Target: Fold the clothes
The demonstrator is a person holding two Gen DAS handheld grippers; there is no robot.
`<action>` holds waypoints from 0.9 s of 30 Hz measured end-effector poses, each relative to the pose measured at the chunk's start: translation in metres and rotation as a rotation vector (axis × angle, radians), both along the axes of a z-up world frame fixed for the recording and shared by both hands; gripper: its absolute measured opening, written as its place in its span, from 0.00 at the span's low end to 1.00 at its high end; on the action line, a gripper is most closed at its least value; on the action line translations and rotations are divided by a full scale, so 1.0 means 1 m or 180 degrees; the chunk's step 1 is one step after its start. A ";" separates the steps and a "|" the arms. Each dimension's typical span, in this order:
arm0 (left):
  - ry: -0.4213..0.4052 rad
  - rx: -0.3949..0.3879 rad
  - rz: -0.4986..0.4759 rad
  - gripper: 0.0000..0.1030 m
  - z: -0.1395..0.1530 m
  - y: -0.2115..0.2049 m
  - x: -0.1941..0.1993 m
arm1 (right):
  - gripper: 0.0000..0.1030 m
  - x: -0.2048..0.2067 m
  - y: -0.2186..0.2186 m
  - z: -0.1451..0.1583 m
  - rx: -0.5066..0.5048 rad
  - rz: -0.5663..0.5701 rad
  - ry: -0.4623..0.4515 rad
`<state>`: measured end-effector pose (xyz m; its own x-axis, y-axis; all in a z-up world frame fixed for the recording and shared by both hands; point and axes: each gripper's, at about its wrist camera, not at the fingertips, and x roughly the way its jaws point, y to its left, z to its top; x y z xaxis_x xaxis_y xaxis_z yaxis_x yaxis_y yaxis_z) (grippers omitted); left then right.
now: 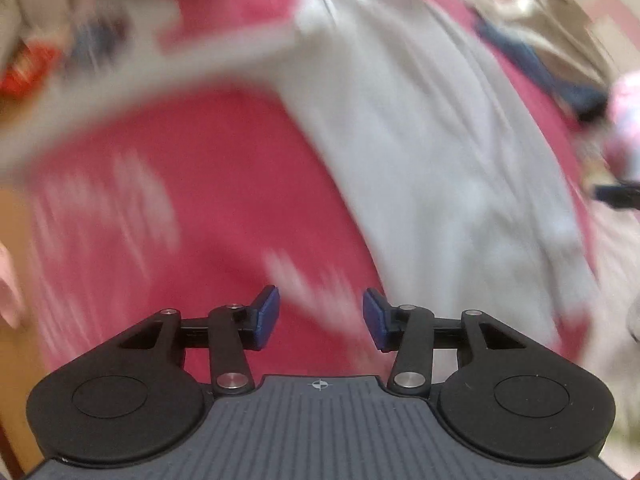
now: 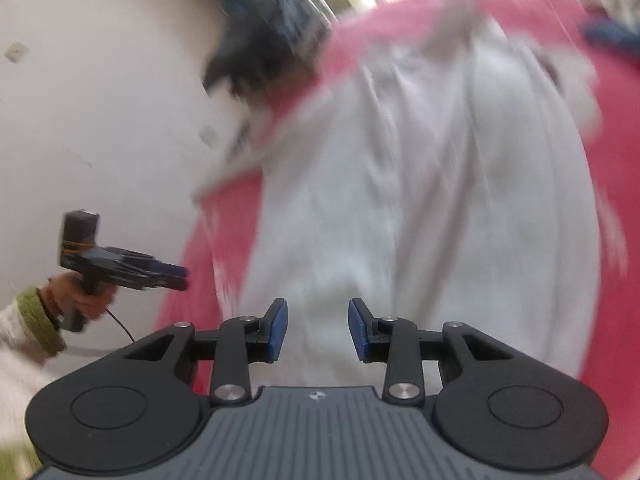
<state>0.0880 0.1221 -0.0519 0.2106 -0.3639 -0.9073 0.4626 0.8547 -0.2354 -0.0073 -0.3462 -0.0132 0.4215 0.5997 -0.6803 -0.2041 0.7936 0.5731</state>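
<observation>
The grey garment (image 1: 420,152) lies spread long on the pink bed cover (image 1: 208,184), one sleeve reaching toward nine o'clock. Both the left gripper (image 1: 320,320) and right gripper (image 2: 318,330) have their jaws released, nothing between them. Through the blur, it looks laid out but mostly unfolded.

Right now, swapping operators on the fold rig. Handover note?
Left gripper: fingers apart, nothing between them, above the pink surface.
Right gripper: fingers apart, nothing between them, over the white garment.
Garment: lies stretched out on the pink surface, neither gripper holding it; one long strip sticks out sideways. Blur hides finer folds.
Done: cannot tell how many folds are in.
Left: probably fold that strip in, then fold the body shorter. Check the lay first.
</observation>
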 end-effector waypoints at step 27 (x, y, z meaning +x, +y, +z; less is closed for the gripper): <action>-0.0595 -0.0356 0.0606 0.09 -0.061 -0.058 0.199 | 0.48 0.397 0.031 -0.106 -0.0241 -0.0961 0.0329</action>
<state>0.2865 0.0644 -0.1130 0.4447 -0.3974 -0.8027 0.3407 0.9039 -0.2588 0.3894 -0.3151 -0.1190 0.4989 0.4041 -0.7667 0.1032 0.8507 0.5155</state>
